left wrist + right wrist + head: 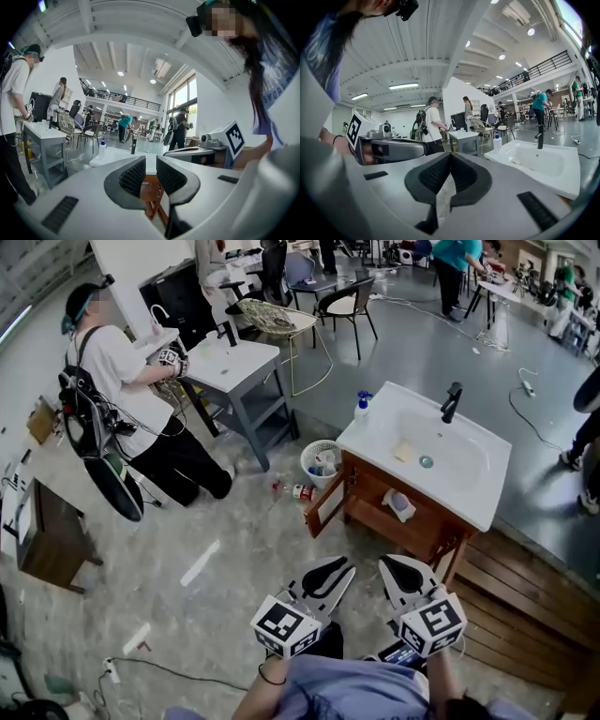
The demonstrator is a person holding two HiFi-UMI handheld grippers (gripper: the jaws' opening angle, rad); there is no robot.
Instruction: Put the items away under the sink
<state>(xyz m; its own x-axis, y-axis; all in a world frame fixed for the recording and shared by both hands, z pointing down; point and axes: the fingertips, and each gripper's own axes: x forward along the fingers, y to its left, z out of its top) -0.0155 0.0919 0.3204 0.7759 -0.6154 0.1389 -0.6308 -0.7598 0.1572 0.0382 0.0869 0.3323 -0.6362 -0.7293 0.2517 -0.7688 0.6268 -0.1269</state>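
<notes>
A white sink basin (pixel 473 474) with a black faucet (pixel 451 401) sits on a wooden cabinet (pixel 412 531). The cabinet's door (pixel 325 505) hangs open, and a white item (pixel 398 504) lies inside. A blue-capped soap bottle (pixel 362 406) stands on the sink's near-left corner, and a yellow piece (pixel 403 452) lies in the basin. A white mesh basket (pixel 321 462) holding several items stands beside the cabinet, with small containers (pixel 298 490) on the floor next to it. My left gripper (pixel 330 577) (pixel 151 161) is open by a narrow gap and empty, aimed at the cabinet. My right gripper (pixel 405 575) (pixel 449 155) is shut and empty, level beside it.
A person (pixel 141 399) kneels at a grey table (pixel 246 371) with a second sink, at the back left. Wooden decking (pixel 525 601) lies to the right of the cabinet. A small wooden stand (pixel 47 540) is at the far left. Cables (pixel 178 671) trail over the floor.
</notes>
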